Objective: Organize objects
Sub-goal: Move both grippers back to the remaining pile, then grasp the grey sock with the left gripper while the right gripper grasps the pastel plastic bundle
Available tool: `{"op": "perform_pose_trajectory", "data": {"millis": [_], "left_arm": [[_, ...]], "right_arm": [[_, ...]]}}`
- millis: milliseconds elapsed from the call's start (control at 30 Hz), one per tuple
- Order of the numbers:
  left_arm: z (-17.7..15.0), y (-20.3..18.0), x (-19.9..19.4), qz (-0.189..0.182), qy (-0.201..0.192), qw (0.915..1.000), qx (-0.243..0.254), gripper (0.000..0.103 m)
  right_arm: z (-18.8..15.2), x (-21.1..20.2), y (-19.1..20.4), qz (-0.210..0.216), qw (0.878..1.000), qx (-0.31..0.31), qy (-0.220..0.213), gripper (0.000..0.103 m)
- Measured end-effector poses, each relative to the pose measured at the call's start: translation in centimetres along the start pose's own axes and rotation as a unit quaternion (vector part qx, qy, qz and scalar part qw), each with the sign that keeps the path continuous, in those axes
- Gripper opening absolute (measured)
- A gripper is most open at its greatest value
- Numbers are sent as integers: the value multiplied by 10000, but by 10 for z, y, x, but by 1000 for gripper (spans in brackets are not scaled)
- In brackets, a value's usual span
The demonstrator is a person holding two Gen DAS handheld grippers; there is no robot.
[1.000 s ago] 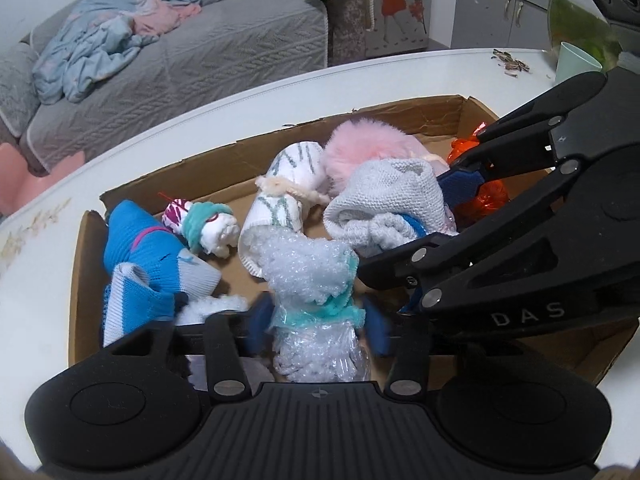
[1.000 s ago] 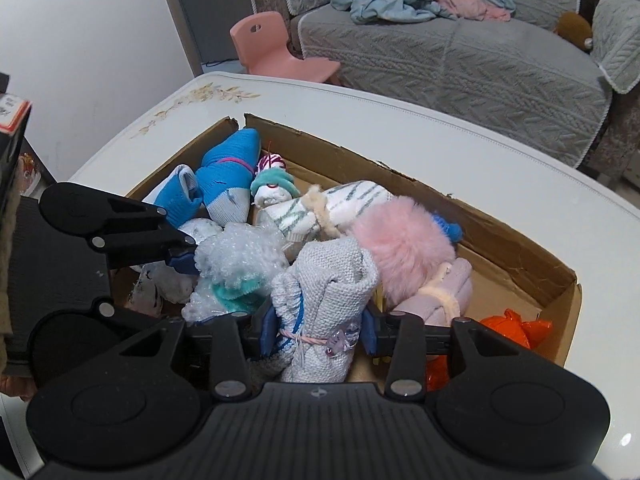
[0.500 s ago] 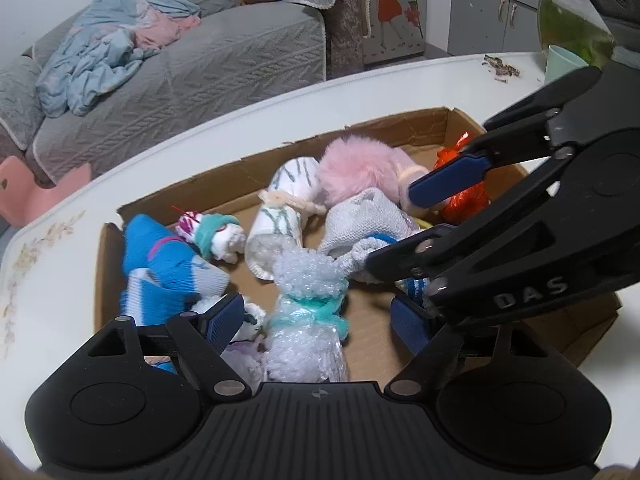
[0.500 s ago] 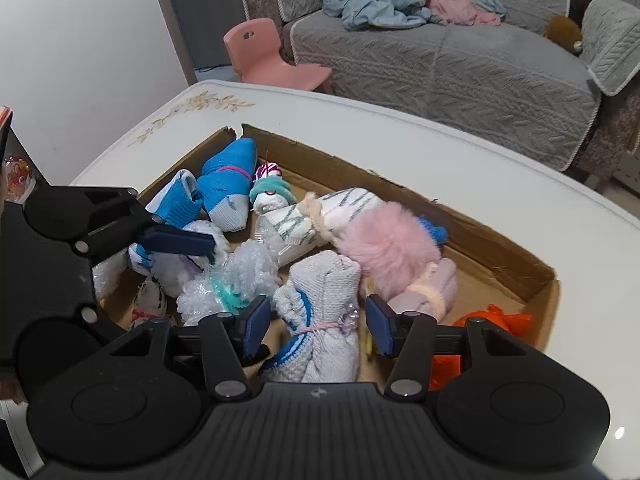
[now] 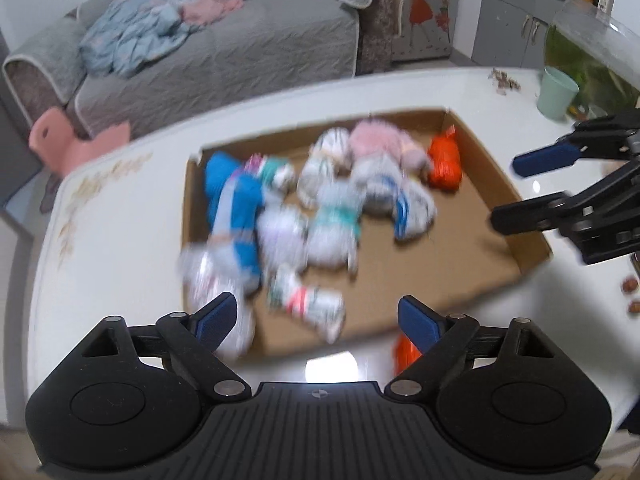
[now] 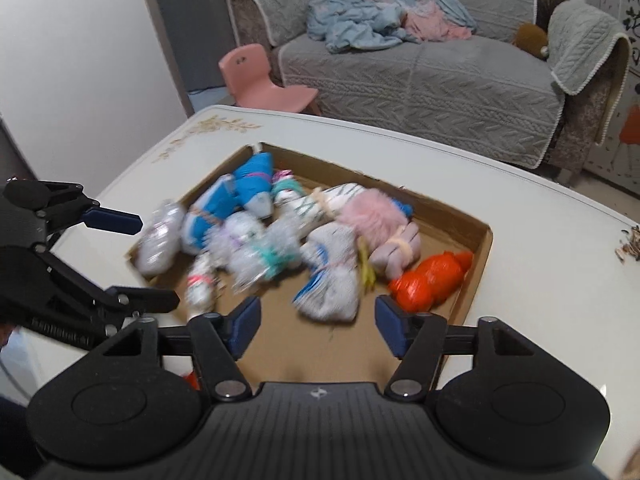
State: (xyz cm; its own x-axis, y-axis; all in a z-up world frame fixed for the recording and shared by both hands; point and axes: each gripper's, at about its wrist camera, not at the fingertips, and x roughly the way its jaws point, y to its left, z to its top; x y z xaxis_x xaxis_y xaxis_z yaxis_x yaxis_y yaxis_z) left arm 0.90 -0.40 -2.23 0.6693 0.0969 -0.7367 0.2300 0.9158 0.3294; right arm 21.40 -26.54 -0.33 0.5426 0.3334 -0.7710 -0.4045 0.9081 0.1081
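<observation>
Grippers both angle downward over the cardboard box point(image 5: 528, 248) on the white table point(image 6: 532, 216); my left gripper point(image 5: 318, 322) hangs above the box's near edge with its jaws spread wide and nothing between them; my right gripper point(image 6: 316, 324) sits above the near part of the box floor, jaws apart as well and empty; each tool shows in the other's camera at the side, mine on the right point(image 5: 520, 192) with its blue pads well separated, mine on the left point(image 6: 156, 260) likewise.

The white-and-teal fluffy bundle point(image 5: 334, 220) lies in the middle of the box, well ahead of my left fingers and clear of them; the grey knitted bundle point(image 6: 332, 280) lies just ahead of my right fingers, slightly left of the gap's centre, not touched; the pink fluffy bundle point(image 6: 372, 212), the blue bundles point(image 6: 240, 196) and the orange bundle point(image 6: 430, 280) lie around them; much of the pile is blurred.

A second ago my left jaws were closed on the white-and-teal bundle and my right jaws on the grey one; both pairs have just been opening, both bundles now rest in the box, and both tools have pulled up and back, so the whole box shows.
</observation>
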Motion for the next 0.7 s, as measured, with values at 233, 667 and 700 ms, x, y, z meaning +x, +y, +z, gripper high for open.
{"op": "perform_pose_trajectory", "data": {"millis": [233,667,700], "left_arm": [[-60,-9,-21,-124,487,9987,75,92],[-94,-27,13,-159,323,9939,1038,95],[-92,-26,15,-167,277,9939,1054,95]], "right_arm": [[-52,-20,45,267,9983,-473,195,66],[-101,26,85,510,9840,-1562,696,55],[-102,29,85,519,9833,-1592,713,54]]}}
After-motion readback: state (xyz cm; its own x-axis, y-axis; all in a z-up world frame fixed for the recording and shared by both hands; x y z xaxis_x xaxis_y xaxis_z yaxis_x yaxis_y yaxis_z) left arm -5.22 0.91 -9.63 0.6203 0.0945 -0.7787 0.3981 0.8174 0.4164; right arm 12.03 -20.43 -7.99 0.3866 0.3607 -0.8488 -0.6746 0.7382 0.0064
